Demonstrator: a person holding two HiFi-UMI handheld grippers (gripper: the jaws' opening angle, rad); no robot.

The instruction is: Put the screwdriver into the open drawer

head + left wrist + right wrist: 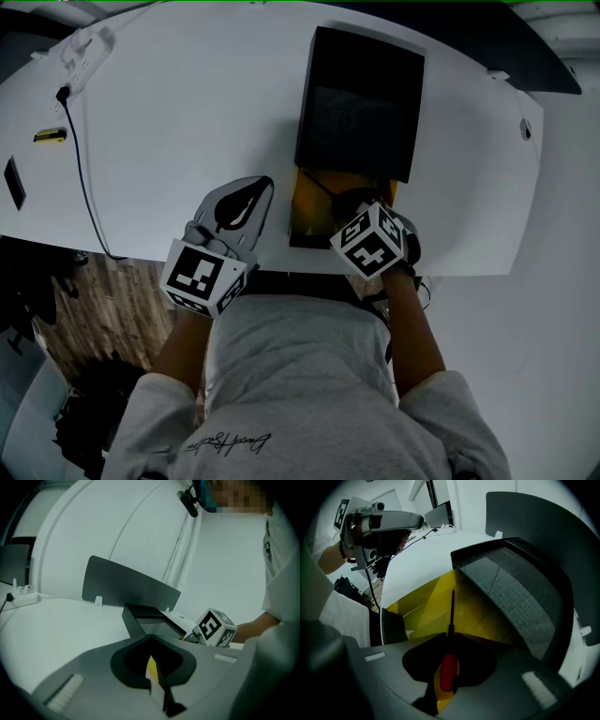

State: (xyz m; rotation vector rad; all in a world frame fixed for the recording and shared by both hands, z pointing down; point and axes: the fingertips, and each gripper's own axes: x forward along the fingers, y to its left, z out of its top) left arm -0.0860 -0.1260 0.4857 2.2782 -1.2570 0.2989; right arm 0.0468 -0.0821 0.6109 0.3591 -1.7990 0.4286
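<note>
A screwdriver with a red handle [446, 672] and a thin black shaft [452, 611] sits between the jaws of my right gripper [451, 634], which is shut on the handle. The shaft points steeply down into the open yellow drawer [426, 602]. In the head view that drawer [307, 202] sticks out of a black cabinet [361, 103] towards me, and the right gripper [364, 214] hangs over it under its marker cube. My left gripper [251, 195] rests left of the drawer above the white table [187, 103]. Its jaws [152, 644] are together with nothing between them.
A white power strip [89, 47] lies at the table's far left with a black cable [80, 159] running to the near edge. A small yellow-and-black item [49, 136] lies near the left rim. A dark upright panel [129, 588] stands behind the cabinet.
</note>
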